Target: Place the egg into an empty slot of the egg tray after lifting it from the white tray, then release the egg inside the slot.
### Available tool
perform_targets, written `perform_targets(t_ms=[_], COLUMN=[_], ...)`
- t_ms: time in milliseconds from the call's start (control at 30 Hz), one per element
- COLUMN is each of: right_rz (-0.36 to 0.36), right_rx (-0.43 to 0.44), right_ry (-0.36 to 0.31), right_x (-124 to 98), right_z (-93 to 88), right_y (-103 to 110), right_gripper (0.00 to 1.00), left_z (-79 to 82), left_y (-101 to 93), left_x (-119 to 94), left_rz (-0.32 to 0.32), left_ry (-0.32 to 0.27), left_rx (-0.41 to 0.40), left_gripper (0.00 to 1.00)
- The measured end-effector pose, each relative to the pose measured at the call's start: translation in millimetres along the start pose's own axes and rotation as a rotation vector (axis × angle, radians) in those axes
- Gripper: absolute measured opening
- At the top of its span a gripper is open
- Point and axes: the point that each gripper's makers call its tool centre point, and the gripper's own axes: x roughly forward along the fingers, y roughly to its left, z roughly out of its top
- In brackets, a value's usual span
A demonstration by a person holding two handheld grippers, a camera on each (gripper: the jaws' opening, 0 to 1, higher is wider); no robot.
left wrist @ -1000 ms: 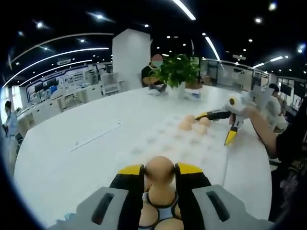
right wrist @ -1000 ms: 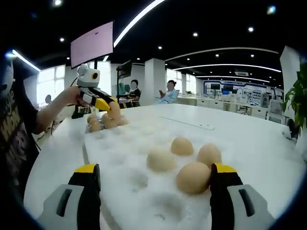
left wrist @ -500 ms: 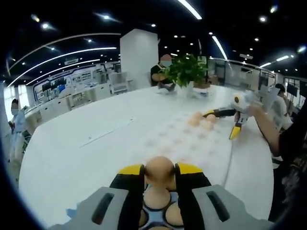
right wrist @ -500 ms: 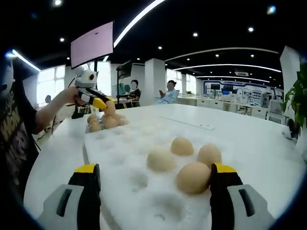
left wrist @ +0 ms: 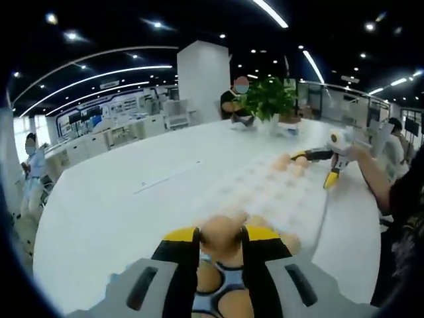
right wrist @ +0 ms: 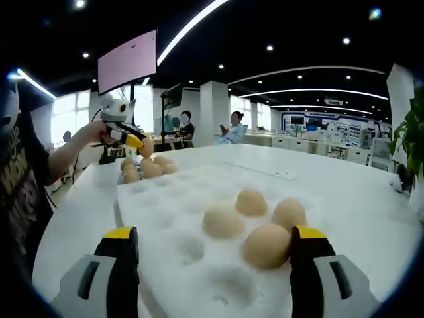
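Note:
My left gripper is shut on a tan egg, held above the white tray, where several more eggs lie. The white egg tray stretches ahead, with a few eggs at its far end. Beside them my right gripper hovers open. In the right gripper view, the right gripper is open low over the egg tray, with several eggs between its jaws and one egg against the right jaw. Far left, the left gripper holds its egg above the tray eggs.
A large white table carries everything. A potted plant stands at its far side, with a seated person behind it. A thin strip lies on the tabletop beyond the egg tray. A person's forearm holds the left gripper.
The left gripper has risen with the egg, higher above the white tray's eggs. The right gripper and the eggs around it have stayed put.

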Motion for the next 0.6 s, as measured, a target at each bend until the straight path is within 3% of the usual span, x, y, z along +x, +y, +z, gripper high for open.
perform_targets(t_ms=[600], right_rz=[0.001], right_rx=[0.0], right_ry=[-0.003], right_x=[1.0], right_z=[-0.3], right_y=[-2.1], right_gripper=[0.99], left_z=[-20.8], left_y=[25.3], left_x=[-24.8], left_rz=[0.07], left_ry=[-0.005], left_rx=[-0.071], left_gripper=[0.25])
